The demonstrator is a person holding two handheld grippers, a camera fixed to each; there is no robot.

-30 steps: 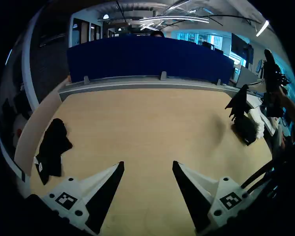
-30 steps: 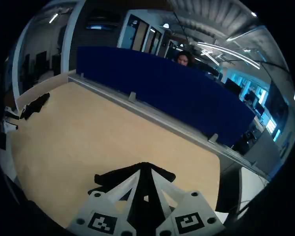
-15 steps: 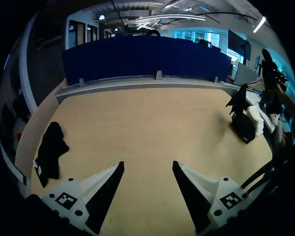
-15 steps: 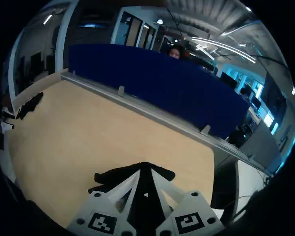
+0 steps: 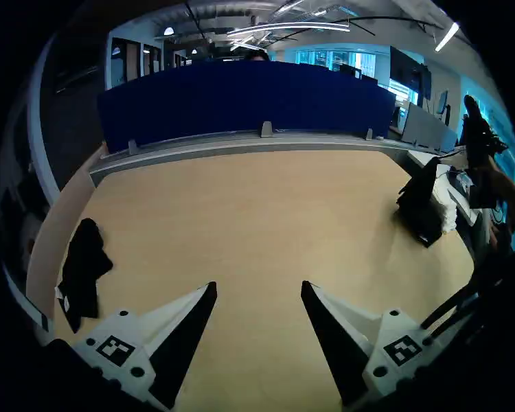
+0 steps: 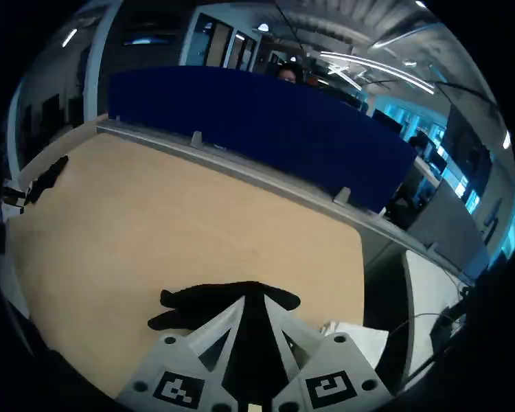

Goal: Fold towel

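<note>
Left and right gripper views, towel pick-up stage. The left gripper (image 5: 257,310) is held low over the near edge of the table (image 5: 257,206). Its tongs are spread wide and nothing is between them. In the right gripper view, the right gripper (image 6: 255,301) is seen with its tongs drawn narrow and pinched on the black towel (image 6: 189,305), which is bunched across and in front of the fingertips.

In the left gripper view the same towel is seen at the far right edge of the table, hanging in a dark fold beside a white stack (image 5: 448,206). Whether its lower end rests on the wood cannot be told at that size. A second black cloth (image 5: 82,268) lies crumpled at the left edge, well apart from both grippers. A blue partition (image 5: 244,96) closes the far side.

The step in hand is judged to be the carrying of the towel to the open middle of the table for spreading. It would be done well if the pinch were kept firm and the towel lifted clear of the white stack before being drawn leftward. A free corner should then be taken by the open left gripper, so that the cloth can be pulled flat before any fold is made.
</note>
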